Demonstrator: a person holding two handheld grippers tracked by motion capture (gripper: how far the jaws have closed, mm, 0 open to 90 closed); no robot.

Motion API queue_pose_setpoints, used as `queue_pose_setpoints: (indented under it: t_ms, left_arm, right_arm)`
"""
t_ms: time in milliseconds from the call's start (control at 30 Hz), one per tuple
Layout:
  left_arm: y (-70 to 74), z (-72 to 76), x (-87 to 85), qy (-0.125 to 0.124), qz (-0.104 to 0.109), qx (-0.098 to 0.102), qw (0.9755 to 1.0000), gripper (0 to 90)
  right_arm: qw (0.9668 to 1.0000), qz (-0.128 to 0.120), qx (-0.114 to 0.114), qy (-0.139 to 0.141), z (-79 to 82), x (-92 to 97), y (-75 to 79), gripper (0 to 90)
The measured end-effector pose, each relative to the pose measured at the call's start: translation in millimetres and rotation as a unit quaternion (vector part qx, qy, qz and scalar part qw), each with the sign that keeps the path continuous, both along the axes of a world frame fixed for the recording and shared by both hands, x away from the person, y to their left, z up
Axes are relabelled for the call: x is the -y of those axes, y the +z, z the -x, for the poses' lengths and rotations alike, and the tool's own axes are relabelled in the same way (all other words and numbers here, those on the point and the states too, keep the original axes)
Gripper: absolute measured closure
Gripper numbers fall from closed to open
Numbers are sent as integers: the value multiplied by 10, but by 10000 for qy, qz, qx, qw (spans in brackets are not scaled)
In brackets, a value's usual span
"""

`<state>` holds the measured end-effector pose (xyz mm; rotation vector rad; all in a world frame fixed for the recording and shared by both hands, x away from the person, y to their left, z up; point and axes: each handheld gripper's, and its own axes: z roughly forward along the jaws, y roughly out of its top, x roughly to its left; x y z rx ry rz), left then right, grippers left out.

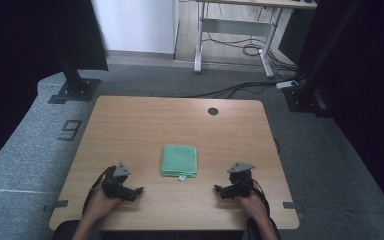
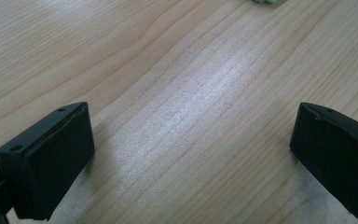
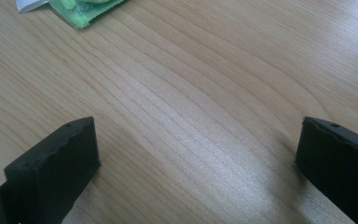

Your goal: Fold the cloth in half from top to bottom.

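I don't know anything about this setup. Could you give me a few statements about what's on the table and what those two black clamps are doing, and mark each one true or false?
1. A folded green cloth lies on the wooden table. True.
2. The left gripper is clamped on the cloth. False: its jaws stand wide apart over bare wood, off to the cloth's left.
3. The right gripper is open too. True: the right gripper view shows its jaws spread with only tabletop between them.
4. The cloth is spread out flat to cover the whole table. False: it is folded into a small square near the middle.
5. A small white tag sticks out at the cloth's near edge. True.
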<state>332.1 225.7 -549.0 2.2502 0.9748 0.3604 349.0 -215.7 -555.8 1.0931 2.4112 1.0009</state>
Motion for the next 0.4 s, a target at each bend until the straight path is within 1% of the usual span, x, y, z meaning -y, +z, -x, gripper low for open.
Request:
queue_pose_setpoints:
  t_ms: [100, 200, 400]
  left_arm:
    - [0, -2, -2, 50, -4, -4, 10000, 0]
    - [0, 0, 0, 86, -5, -6, 10000, 0]
    - [0, 5, 11, 246, -13, -3, 9997, 0]
  right_arm:
    - [10000, -38, 53, -11, 3, -1, -11, 0]
    - [10000, -36, 53, -11, 4, 0, -11, 0]
    - [10000, -40, 49, -9, 4, 1, -11, 0]
